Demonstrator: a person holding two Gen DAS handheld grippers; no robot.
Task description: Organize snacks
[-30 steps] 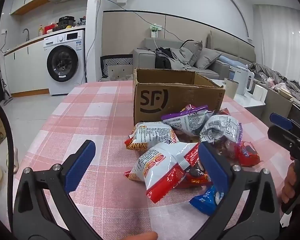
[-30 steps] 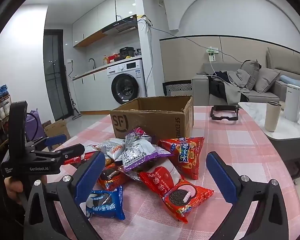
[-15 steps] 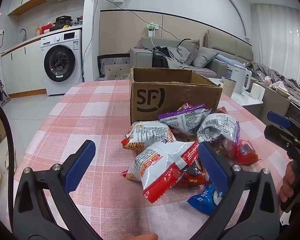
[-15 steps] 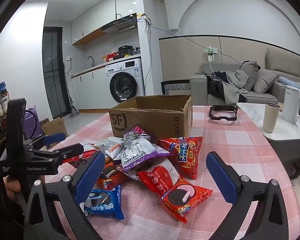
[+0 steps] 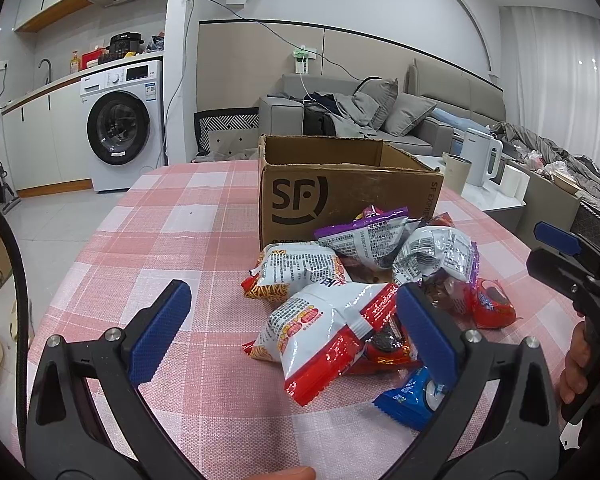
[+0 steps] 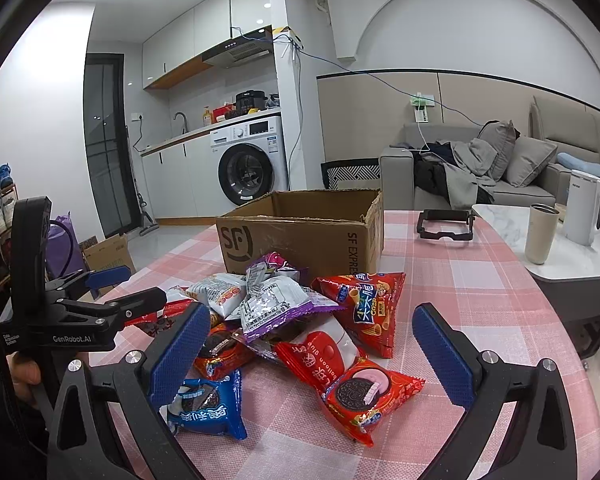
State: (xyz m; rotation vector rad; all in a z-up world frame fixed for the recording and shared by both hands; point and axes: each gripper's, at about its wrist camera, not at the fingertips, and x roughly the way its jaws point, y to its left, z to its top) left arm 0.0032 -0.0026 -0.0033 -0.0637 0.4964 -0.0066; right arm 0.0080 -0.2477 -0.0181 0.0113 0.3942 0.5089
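Several snack packets lie heaped on the pink checked tablecloth (image 5: 180,240) in front of an open cardboard box (image 5: 340,196) marked SF. In the left wrist view my left gripper (image 5: 292,332) is open, its fingers either side of a white and red packet (image 5: 320,328), not touching it. A blue cookie packet (image 5: 412,396) lies by its right finger. In the right wrist view my right gripper (image 6: 312,352) is open above a red cookie packet (image 6: 360,392), with a purple packet (image 6: 276,304), a red triangular packet (image 6: 368,308) and the blue packet (image 6: 208,408) close by. The box (image 6: 300,236) stands behind.
A black frame-shaped object (image 6: 444,228) lies on the table to the right of the box. A side table holds a cup (image 6: 542,232) and a white kettle (image 6: 584,208). A sofa (image 6: 480,172) and a washing machine (image 5: 120,128) stand beyond.
Both views have shifted slightly; the pile and box sit a little further left in the left wrist view. Both grippers stay open. No packet has moved.
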